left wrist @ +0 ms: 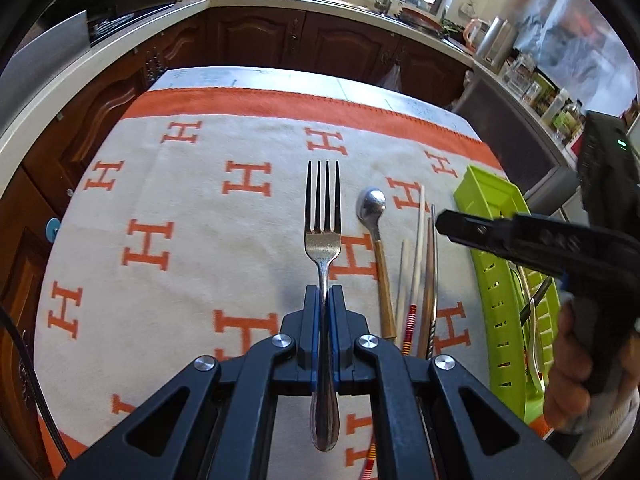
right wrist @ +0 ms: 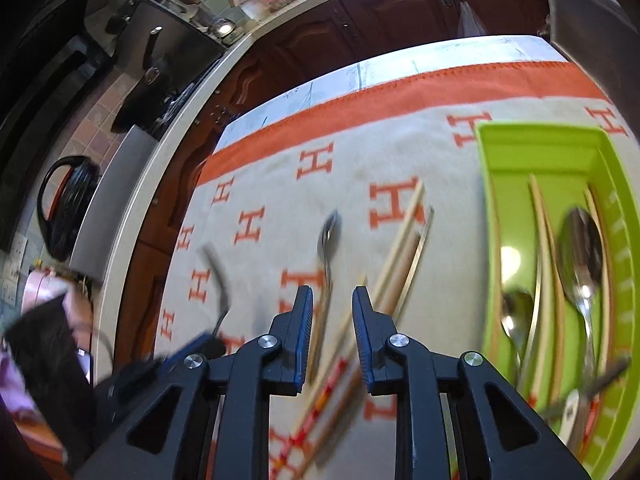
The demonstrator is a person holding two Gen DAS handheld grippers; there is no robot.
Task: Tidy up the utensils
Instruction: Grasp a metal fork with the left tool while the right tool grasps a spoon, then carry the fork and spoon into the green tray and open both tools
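Now, left claw (left wrist: 324, 296): clamped on the fork (left wrist: 323, 216) at its neck, tines pointing to the top of the frame, likely so it carries flat and straight.
Right claw (right wrist: 332, 300): jaws apart with nothing pinched, above the loose pieces at frame centre, probably lining up a pick.
Loose pieces: a spoon (right wrist: 329, 236) and chopsticks (right wrist: 404, 240) side by side on the cloth (right wrist: 280, 168).
Green tray (right wrist: 540, 140): right of frame, already holding spoons and chopsticks; the fork probably belongs there.
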